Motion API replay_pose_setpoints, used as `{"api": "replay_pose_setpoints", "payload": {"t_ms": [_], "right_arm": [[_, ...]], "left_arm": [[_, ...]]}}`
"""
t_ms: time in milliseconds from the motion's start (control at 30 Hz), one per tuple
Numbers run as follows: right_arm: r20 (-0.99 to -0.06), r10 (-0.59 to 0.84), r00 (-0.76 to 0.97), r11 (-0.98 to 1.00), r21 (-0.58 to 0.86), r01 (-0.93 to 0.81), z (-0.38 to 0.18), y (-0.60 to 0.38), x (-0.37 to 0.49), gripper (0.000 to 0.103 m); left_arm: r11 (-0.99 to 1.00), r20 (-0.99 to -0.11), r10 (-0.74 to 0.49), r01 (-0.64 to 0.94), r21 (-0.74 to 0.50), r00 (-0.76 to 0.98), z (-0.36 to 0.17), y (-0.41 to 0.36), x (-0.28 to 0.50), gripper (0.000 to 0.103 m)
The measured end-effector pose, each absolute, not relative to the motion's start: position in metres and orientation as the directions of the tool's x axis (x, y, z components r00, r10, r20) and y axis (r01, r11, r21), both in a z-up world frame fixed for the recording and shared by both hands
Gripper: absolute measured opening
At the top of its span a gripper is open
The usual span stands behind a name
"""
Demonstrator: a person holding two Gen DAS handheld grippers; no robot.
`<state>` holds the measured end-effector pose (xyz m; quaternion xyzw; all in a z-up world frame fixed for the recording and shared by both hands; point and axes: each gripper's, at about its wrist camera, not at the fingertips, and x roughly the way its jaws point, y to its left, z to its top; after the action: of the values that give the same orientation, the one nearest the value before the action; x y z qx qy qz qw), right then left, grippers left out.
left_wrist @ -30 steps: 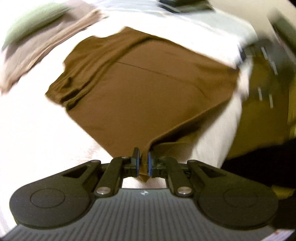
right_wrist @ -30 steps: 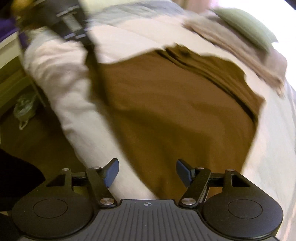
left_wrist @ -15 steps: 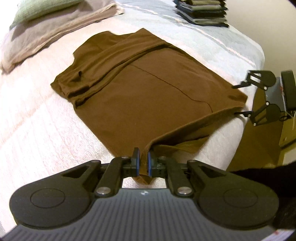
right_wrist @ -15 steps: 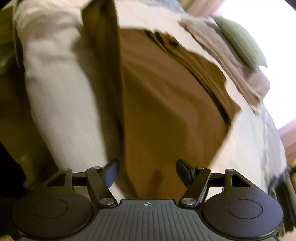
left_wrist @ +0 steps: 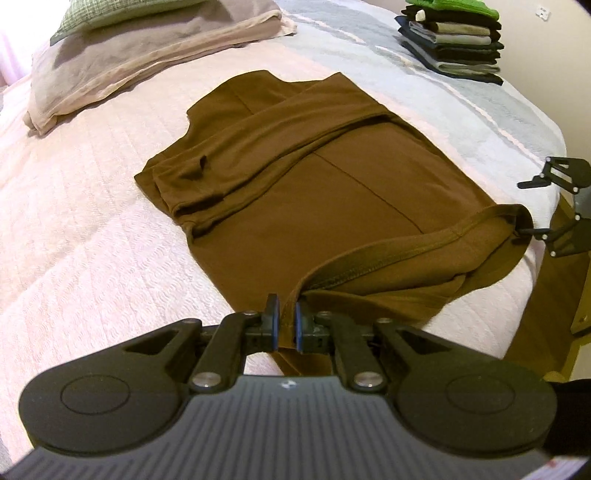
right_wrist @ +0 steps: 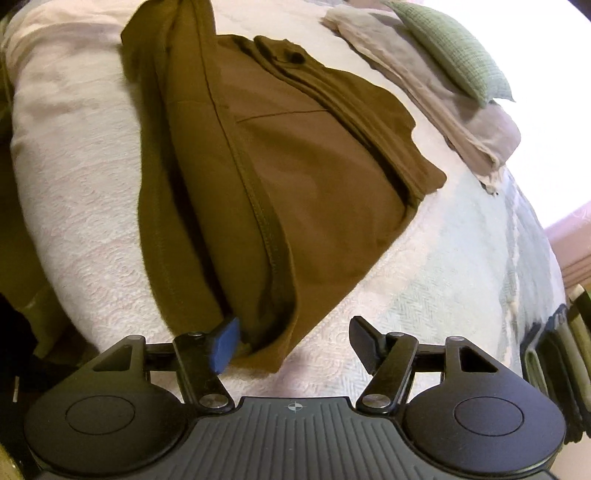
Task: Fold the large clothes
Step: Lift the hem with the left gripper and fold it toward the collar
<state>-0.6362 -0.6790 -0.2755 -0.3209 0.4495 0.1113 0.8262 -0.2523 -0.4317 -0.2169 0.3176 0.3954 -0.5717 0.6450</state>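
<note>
A large brown garment (left_wrist: 314,192) lies spread on a pale quilted bed (left_wrist: 92,251), with its sleeves folded in at the far end. My left gripper (left_wrist: 285,325) is shut on the near hem corner, which it holds just off the bed. In the right wrist view the same brown garment (right_wrist: 295,155) fills the middle. My right gripper (right_wrist: 291,343) is open at the other hem corner. The hem's top layer lies between its fingers, with the blue left pad (right_wrist: 225,343) under it. From the left wrist view my right gripper (left_wrist: 535,206) shows at the far right, at that corner.
A stack of folded clothes (left_wrist: 454,40) sits at the far right corner of the bed. A beige folded blanket (left_wrist: 147,55) with a green pillow (left_wrist: 122,11) on it lies at the head. The bed edge (left_wrist: 528,295) drops to a wooden floor on the right.
My right gripper has closed in on the hem corner, still open, and its left pad is now under the top layer. My left gripper has kept its hold while its view shifted slightly.
</note>
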Motion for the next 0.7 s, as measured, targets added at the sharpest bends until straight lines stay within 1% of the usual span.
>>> {"api": "replay_pose_setpoints", "payload": {"t_ms": [67, 100, 167, 233, 333, 367, 433, 467, 500, 533, 567, 633, 700], "right_arm": [[-0.81, -0.114, 0.576, 0.775, -0.435, -0.458, -0.273, -0.68, -0.64, 0.061], [-0.788, -0.126, 0.602, 0.774, -0.458, -0.438, -0.269, -0.678, -0.642, 0.06], [-0.773, -0.092, 0.628, 0.791, -0.44, -0.426, -0.257, -0.676, -0.644, 0.056], [-0.783, -0.003, 0.622, 0.784, -0.388, -0.485, -0.25, -0.663, -0.651, 0.055], [-0.834, 0.106, 0.542, 0.712, -0.317, -0.627, -0.264, -0.639, -0.656, 0.051], [-0.846, 0.109, 0.522, 0.681, -0.319, -0.659, -0.273, -0.632, -0.657, 0.048], [-0.865, 0.068, 0.497, 0.62, -0.354, -0.7, -0.296, -0.62, -0.654, 0.043], [-0.867, 0.046, 0.496, 0.6, -0.373, -0.707, -0.304, -0.617, -0.653, 0.039], [-0.87, 0.021, 0.493, 0.583, -0.389, -0.713, -0.311, -0.617, -0.652, 0.029], [-0.868, 0.007, 0.496, 0.573, -0.403, -0.714, -0.315, -0.618, -0.65, 0.018], [-0.87, -0.006, 0.494, 0.575, -0.407, -0.71, -0.314, -0.62, -0.65, 0.0], [-0.863, 0.006, 0.504, 0.631, -0.388, -0.672, -0.297, -0.631, -0.653, 0.0], [-0.857, 0.005, 0.515, 0.642, -0.392, -0.659, -0.275, -0.643, -0.666, 0.0]], "left_arm": [[0.145, -0.875, -0.482, 0.989, -0.037, 0.038, -0.219, -0.435, -0.252, 0.006], [0.142, -0.876, -0.481, 0.989, -0.034, 0.039, -0.22, -0.436, -0.252, 0.006], [0.138, -0.877, -0.48, 0.99, -0.034, 0.037, -0.221, -0.437, -0.252, 0.006], [0.135, -0.878, -0.478, 0.99, -0.032, 0.036, -0.221, -0.436, -0.253, 0.006], [0.125, -0.879, -0.475, 0.992, -0.028, 0.035, -0.22, -0.434, -0.255, 0.006], [0.121, -0.88, -0.474, 0.992, -0.025, 0.035, -0.22, -0.432, -0.256, 0.006], [0.113, -0.883, -0.468, 0.993, -0.019, 0.036, -0.219, -0.431, -0.257, 0.006], [0.106, -0.884, -0.466, 0.994, -0.012, 0.039, -0.219, -0.429, -0.258, 0.006], [0.093, -0.885, -0.463, 0.996, -0.003, 0.041, -0.219, -0.428, -0.26, 0.006], [0.082, -0.885, -0.463, 0.997, 0.005, 0.042, -0.219, -0.426, -0.263, 0.006], [0.068, -0.885, -0.464, 0.998, 0.014, 0.044, -0.218, -0.424, -0.266, 0.006], [0.037, -0.882, -0.469, 0.999, 0.036, 0.05, -0.215, -0.419, -0.273, 0.006], [-0.033, -0.879, -0.474, 0.997, 0.066, 0.042, -0.209, -0.41, -0.289, 0.006]]}}
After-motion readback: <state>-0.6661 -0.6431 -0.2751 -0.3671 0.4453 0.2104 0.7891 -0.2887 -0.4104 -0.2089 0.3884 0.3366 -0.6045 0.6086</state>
